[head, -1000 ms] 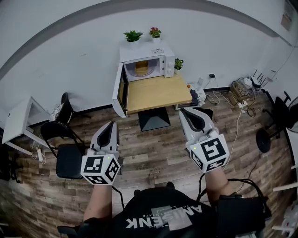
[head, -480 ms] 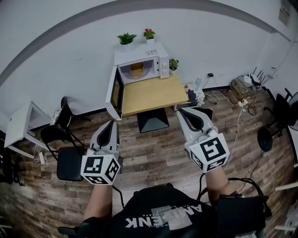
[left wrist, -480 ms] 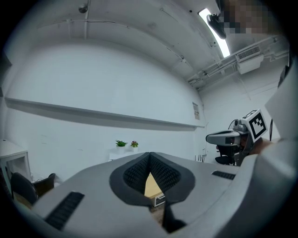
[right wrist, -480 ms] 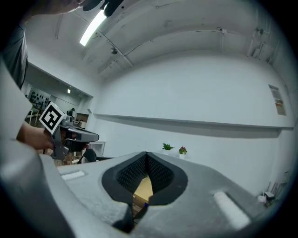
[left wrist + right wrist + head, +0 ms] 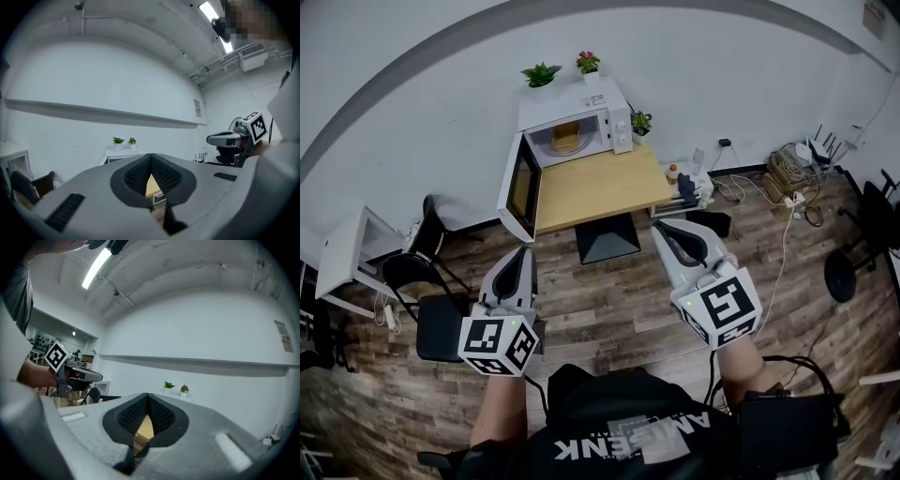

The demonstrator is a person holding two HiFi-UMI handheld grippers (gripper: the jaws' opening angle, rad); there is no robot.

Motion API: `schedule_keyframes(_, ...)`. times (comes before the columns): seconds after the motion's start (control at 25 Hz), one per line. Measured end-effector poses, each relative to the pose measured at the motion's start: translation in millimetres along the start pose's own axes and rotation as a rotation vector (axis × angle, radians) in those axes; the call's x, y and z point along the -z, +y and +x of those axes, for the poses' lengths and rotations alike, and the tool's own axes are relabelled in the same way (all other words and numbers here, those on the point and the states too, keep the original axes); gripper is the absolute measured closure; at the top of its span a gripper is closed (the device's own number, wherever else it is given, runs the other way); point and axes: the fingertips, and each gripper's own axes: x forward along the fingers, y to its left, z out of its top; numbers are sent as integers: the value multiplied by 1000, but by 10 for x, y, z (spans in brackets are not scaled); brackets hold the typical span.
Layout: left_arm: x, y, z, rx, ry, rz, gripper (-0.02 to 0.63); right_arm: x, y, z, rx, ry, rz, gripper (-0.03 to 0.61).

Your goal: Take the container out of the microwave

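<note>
A white microwave (image 5: 575, 114) stands at the back of a wooden table (image 5: 600, 187), its door (image 5: 515, 187) swung wide open to the left. Inside sits a tan container (image 5: 566, 139). Both grippers are held level over the floor, well short of the table. My left gripper (image 5: 521, 255) is shut and holds nothing; its pads meet in the left gripper view (image 5: 151, 157). My right gripper (image 5: 661, 230) is also shut and holds nothing, with its pads together in the right gripper view (image 5: 147, 397).
Two small potted plants (image 5: 541, 73) stand on top of the microwave, a third beside it. A black chair (image 5: 431, 309) and a white cabinet (image 5: 342, 253) are at the left. Cables (image 5: 787, 173) and another chair (image 5: 862, 244) are at the right.
In the head view the microwave and table have slid up and to the left. Both grippers keep their places in the picture and stay shut.
</note>
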Motion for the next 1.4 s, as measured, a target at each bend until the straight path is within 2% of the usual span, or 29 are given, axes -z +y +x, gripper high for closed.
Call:
schedule_keyframes(0.16, 14, 59, 101, 9, 6, 4, 612, 84, -101, 103, 21, 5, 15, 572)
schedule_keyframes(0.4, 19, 441, 466, 31, -5, 2, 612, 176, -248, 510, 70, 39, 19, 572)
schedule_keyframes(0.76, -99, 1369, 1186, 92, -31, -15, 612, 45, -332, 1571, 111, 71, -16, 572)
schedule_keyframes(1.0, -93, 2014, 1577, 99, -15, -42, 612, 81, -397, 2279, 138, 120, 23, 572)
schedule_keyframes(1.2, -81, 2376, 1820, 126, 3, -66, 612, -26, -382, 2697, 143, 133, 2, 572)
schedule_keyframes(1.4, -70, 2661, 2003, 172, -1, -57, 612, -93, -348, 3100, 164, 134, -12, 572)
